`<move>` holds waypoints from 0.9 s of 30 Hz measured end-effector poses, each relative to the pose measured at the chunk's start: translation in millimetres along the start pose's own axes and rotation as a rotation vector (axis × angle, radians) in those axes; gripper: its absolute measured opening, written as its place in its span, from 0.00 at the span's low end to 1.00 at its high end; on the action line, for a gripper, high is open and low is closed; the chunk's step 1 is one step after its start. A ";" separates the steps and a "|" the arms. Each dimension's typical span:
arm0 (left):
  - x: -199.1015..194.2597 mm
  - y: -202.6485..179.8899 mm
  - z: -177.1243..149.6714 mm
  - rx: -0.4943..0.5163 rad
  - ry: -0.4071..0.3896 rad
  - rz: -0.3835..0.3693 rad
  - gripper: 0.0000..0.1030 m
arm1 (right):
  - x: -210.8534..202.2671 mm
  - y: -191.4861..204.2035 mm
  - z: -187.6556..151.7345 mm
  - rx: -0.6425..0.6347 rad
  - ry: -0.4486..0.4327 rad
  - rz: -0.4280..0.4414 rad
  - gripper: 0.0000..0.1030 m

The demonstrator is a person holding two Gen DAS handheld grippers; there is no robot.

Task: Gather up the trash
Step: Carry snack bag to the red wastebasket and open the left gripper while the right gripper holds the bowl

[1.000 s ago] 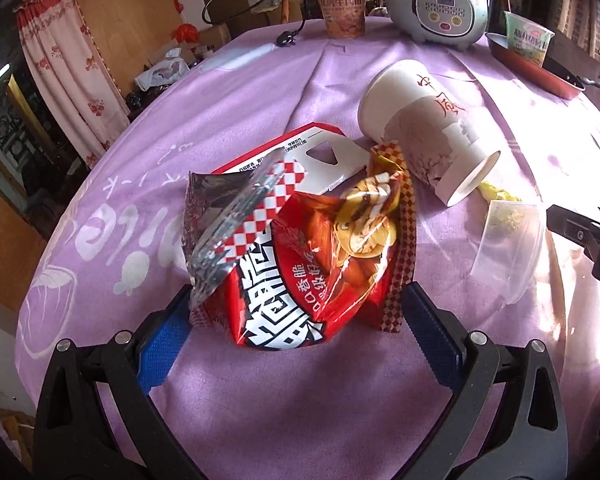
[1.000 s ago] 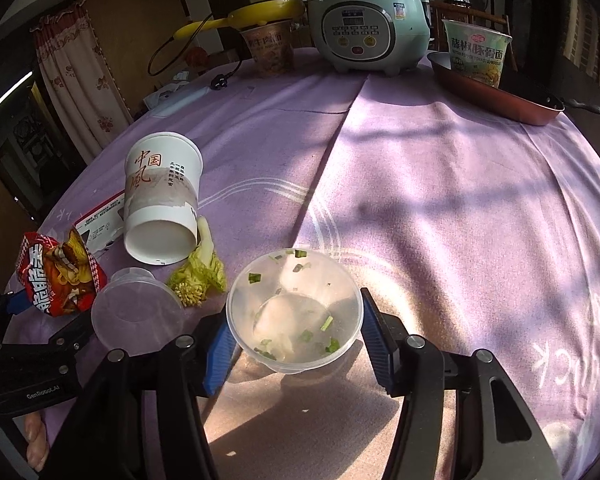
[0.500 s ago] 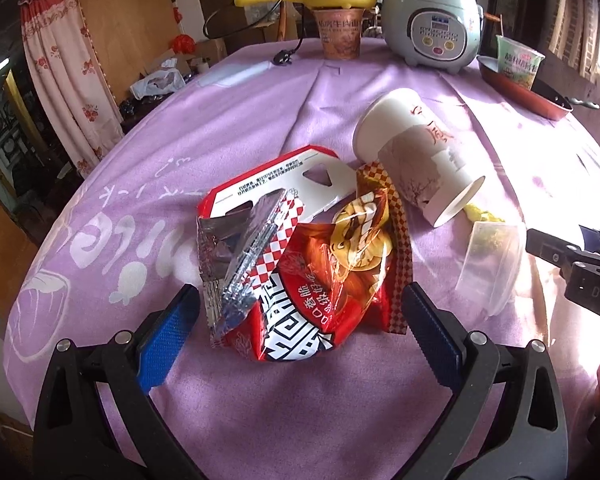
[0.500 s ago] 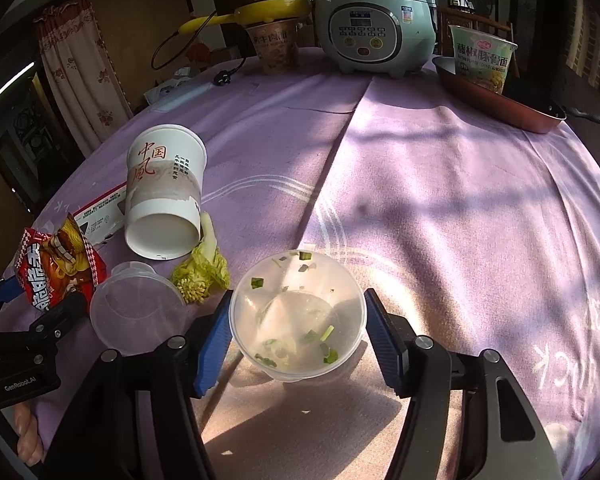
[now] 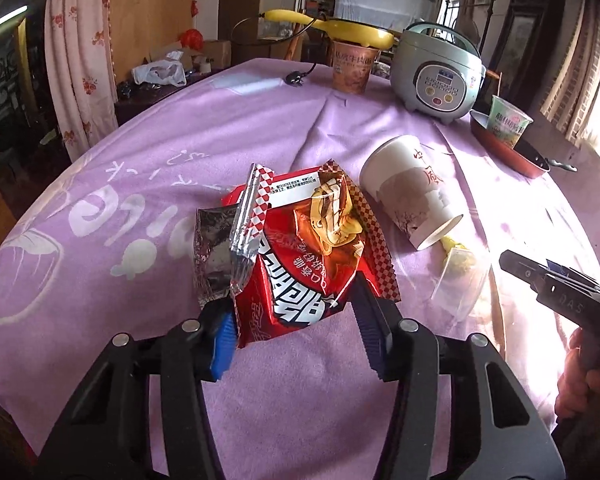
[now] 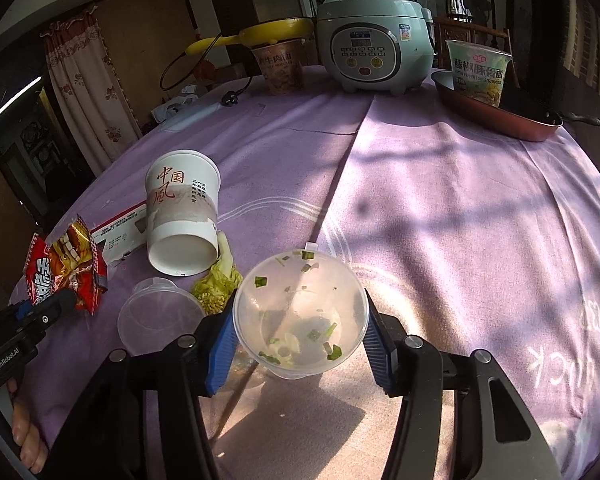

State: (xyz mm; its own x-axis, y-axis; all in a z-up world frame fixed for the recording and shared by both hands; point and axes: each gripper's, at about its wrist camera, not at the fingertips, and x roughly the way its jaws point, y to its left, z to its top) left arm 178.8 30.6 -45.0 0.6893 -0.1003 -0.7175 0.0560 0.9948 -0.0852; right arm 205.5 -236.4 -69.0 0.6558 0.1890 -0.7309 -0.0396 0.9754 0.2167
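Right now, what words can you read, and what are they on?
"中国風": white cup.
"GenRobot.AI": left gripper.
"藤椒豚骨面": green noodle cup.
Brown noodle cup: big print blurred.
Red snack bag: upside down, unreadable.
Cooker labels: too small.
Tablecloth letters: partly cut off.

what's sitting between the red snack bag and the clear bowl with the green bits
In the right wrist view, a clear plastic lid lies on the cloth between the red snack bag and the clear bowl, with a leafy vegetable scrap just behind it.
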 end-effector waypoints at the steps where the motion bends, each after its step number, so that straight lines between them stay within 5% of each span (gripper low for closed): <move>1: -4.9 1.0 -1.2 -0.002 -0.006 0.001 0.49 | -1.4 0.2 -0.3 0.003 -0.005 0.005 0.54; 9: -65.8 23.4 -12.5 -0.041 -0.081 -0.006 0.49 | -9.3 3.1 -0.4 -0.002 -0.039 0.022 0.54; 18: -136.5 87.6 -43.5 -0.137 -0.153 0.131 0.49 | -28.4 9.5 -1.2 -0.026 -0.122 0.068 0.54; 27: -194.5 171.5 -111.8 -0.271 -0.172 0.276 0.49 | -56.4 29.5 -10.4 -0.112 -0.224 0.081 0.54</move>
State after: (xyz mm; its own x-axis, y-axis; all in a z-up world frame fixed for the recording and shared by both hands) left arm -26.4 218.6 2.7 0.7634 0.1968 -0.6152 -0.3240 0.9406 -0.1012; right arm 159.5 -217.1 -28.1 0.7973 0.2497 -0.5496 -0.1739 0.9668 0.1870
